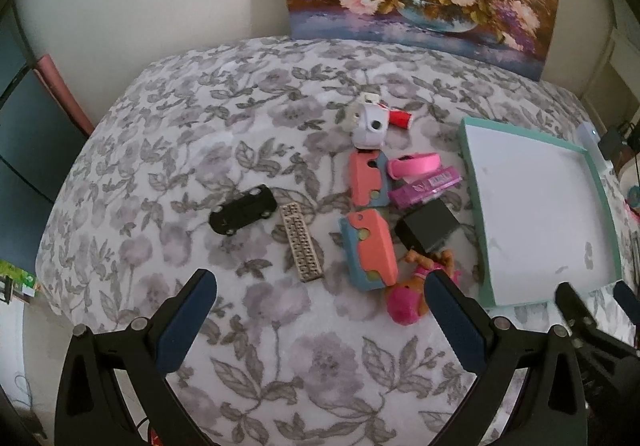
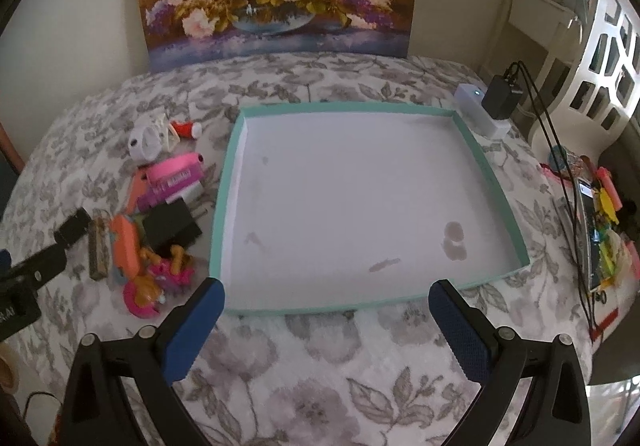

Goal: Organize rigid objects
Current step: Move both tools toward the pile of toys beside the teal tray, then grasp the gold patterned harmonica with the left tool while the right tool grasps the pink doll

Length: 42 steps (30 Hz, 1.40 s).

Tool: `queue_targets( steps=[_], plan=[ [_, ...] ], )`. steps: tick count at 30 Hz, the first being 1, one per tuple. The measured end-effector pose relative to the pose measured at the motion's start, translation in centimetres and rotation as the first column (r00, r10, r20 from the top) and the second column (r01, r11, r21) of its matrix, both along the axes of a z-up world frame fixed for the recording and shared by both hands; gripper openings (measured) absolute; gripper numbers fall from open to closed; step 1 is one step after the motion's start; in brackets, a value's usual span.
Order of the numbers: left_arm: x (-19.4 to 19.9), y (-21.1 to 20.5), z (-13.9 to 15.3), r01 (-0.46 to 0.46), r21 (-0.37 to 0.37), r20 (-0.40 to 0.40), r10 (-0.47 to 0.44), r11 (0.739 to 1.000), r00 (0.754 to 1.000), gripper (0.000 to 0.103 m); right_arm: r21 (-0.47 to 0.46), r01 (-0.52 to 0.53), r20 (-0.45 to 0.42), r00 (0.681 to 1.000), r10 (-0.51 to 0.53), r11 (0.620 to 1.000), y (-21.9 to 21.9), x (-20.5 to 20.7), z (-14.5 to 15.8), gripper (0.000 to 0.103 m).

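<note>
Low in both frames, the left gripper and right gripper are hovering with jaws spread wide, holding nothing. Just beyond the left one, at centre frame, the toys are lying scattered on the floral bedspread: one pink doll figure, two coral-and-blue blocks, one studded bar, one black toy car, one black box. They are looking light, stiff and probably slick; pinching the car across its narrow sides seems safest. Right of the pile, the single teal tray is sitting empty.
</note>
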State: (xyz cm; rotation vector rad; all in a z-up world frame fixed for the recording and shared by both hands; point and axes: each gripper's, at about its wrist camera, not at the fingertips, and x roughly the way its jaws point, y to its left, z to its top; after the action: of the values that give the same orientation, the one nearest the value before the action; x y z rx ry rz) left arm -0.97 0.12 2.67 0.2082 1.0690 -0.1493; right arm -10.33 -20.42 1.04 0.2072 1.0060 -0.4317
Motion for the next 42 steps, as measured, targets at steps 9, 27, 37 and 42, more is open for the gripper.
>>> queue_targets(
  steps=[9, 27, 37, 42],
  plan=[
    [3.5, 2.4, 3.3, -0.146, -0.011, 0.016, 0.146, 0.989, 0.989, 0.103, 0.028, -0.016, 0.098, 0.995, 0.013, 0.999, 1.9, 2.8, 5.0, 0.103],
    [6.1, 11.9, -0.8, -0.318, -0.077, -0.079, 0.312, 0.945, 0.947, 0.103, 0.145, -0.197, 0.035, 0.98, 0.194, 0.97, 8.5, 8.9, 1.3, 0.103],
    [6.7, 11.8, -2.9, -0.323, -0.07, -0.138, 0.312, 0.944, 0.94, 0.103, 0.253, -0.233, -0.039, 0.967, 0.251, 0.939, 9.1, 9.5, -2.7, 0.1],
    [7.1, 9.9, -5.2, -0.282, -0.085, -0.219, 0.258, 0.956, 0.941, 0.103, 0.316, -0.226, -0.064, 0.964, 0.259, 0.921, 8.9, 9.2, -4.3, 0.091]
  ],
)
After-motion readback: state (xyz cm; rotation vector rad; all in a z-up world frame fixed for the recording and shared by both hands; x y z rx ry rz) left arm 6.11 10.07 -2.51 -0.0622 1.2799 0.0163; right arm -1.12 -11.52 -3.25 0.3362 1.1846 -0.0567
